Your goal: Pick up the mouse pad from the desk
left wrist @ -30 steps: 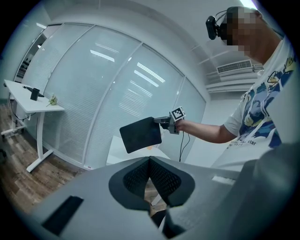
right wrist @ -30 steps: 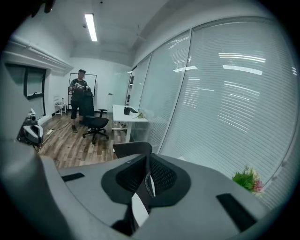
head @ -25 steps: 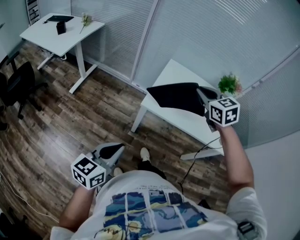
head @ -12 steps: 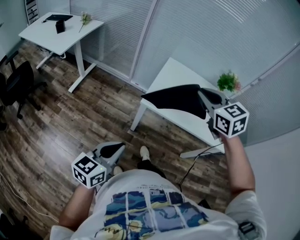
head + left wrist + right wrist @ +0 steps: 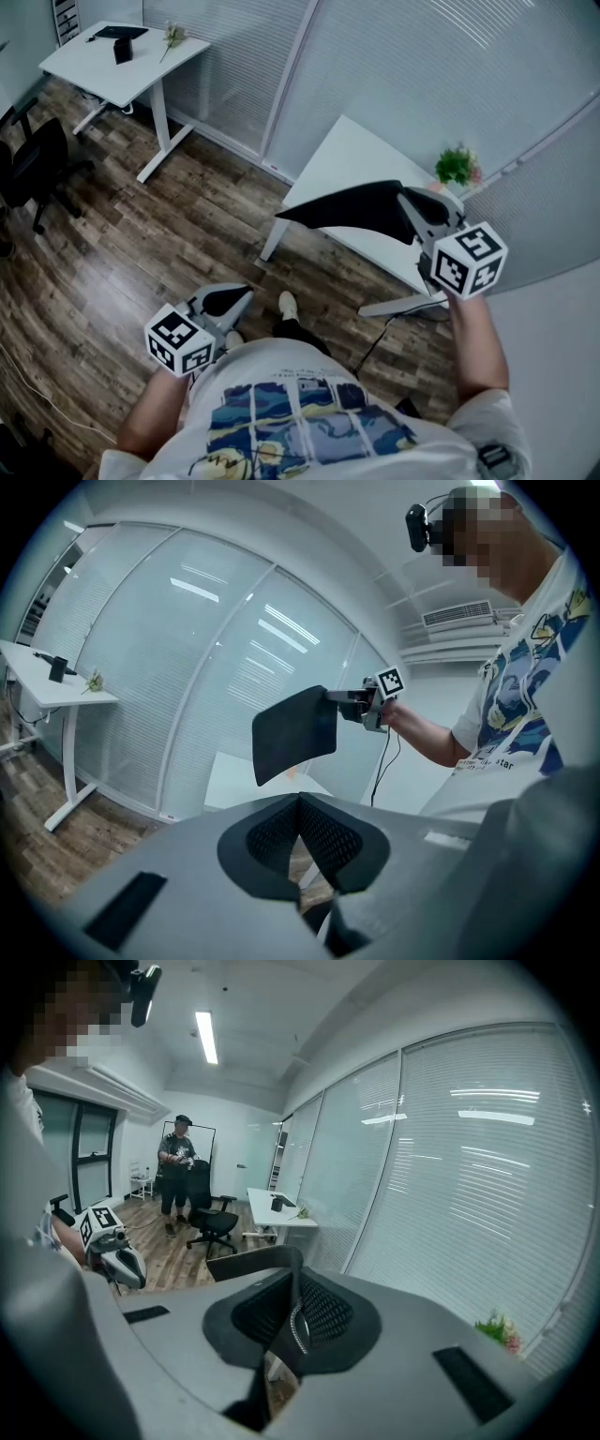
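The black mouse pad hangs in the air above the white desk, and my right gripper is shut on its right edge. The left gripper view shows the mouse pad as a dark sheet sticking out from the right gripper. In the right gripper view the mouse pad runs edge-on between the pads of the right gripper. My left gripper is low by my body over the floor, shut with nothing in it; its pads meet.
A small potted plant stands at the desk's far right corner by the blinds. A second white desk and a black office chair are at far left. Another person stands across the room. A cable hangs beside the desk.
My right gripper has come up and toward me with the mouse pad, which is now off the desk and more edge-on. The left gripper has stayed put.
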Action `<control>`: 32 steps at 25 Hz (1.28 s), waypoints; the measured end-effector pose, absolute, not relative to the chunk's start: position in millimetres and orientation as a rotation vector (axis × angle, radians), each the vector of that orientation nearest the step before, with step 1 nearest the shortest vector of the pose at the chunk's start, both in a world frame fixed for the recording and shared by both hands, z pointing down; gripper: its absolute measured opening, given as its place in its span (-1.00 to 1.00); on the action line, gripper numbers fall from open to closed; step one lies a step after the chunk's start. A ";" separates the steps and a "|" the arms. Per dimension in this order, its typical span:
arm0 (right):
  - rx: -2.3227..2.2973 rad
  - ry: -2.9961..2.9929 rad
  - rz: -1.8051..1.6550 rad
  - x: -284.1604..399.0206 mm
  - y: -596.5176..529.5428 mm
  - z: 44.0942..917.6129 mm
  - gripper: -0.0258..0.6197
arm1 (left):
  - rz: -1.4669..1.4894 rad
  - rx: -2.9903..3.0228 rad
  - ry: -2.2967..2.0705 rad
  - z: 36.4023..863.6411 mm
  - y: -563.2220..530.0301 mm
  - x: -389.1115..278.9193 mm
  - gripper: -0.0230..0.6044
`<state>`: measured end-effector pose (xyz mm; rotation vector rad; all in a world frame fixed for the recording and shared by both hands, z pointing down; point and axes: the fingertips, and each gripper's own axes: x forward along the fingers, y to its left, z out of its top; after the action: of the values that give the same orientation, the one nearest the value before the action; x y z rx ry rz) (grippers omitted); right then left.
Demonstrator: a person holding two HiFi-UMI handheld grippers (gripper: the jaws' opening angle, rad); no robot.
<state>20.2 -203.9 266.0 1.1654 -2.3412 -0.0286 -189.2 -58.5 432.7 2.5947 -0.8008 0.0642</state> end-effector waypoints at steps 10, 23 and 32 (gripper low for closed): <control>1.145 -2.353 -0.027 13.2 -197.5 259.5 -0.84 | 0.067 2.592 -0.817 428.3 -62.3 -190.3 -0.92; 1.144 -2.368 -0.037 11.5 -191.3 258.7 -0.84 | 0.080 2.587 -0.831 429.6 -60.2 -190.3 -0.92; 1.144 -2.370 -0.026 15.4 -195.5 267.1 -0.84 | 0.090 2.572 -0.833 434.9 -63.9 -188.1 -0.92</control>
<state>15.4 -195.5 267.1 1.1442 -2.3701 -0.0259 -188.1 -63.9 434.9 2.5715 -0.8333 0.0904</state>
